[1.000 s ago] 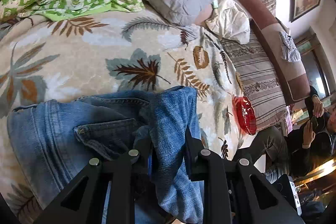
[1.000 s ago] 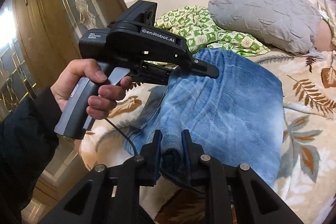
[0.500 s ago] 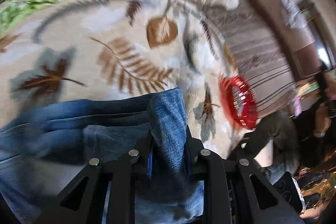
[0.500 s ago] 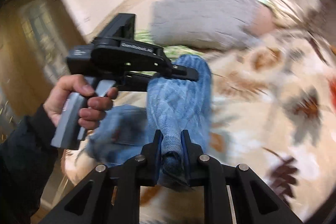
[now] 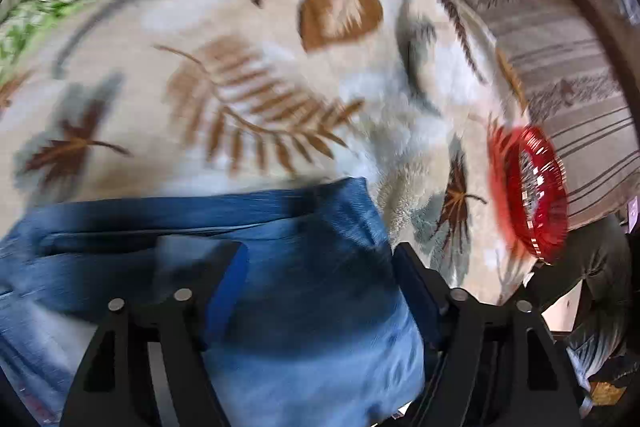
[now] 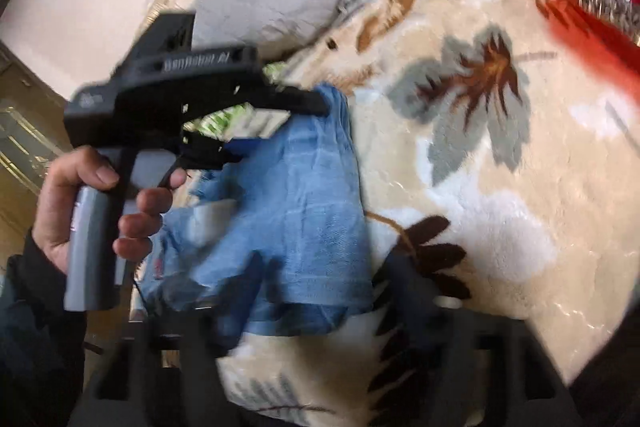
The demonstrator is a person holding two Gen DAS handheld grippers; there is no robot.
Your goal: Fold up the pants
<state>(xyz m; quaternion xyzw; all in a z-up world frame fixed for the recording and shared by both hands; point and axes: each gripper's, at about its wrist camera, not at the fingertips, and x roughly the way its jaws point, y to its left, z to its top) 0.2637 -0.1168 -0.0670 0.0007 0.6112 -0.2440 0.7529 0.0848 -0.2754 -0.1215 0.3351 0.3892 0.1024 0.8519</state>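
Lying folded on leaf-print blanket [image 5: 280, 75]: jeans [image 5: 312, 251], between each hand-held gripper's wide-spread fingers.

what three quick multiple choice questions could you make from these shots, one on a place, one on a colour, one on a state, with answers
1. Where do the jeans lie?
A. on a leaf-print blanket
B. on a wooden floor
C. inside a drawer

2. What colour is the glass dish near the blanket's edge?
A. green
B. red
C. yellow

3. How does the left claw stand?
A. shut on the denim
B. open, fingers either side of the denim
C. out of view

Answers:
1 A: the leaf-print blanket spreads under and beyond the denim.
2 B: the dish shows bright red in both views.
3 B: its fingers stand wide apart with the fold between them.
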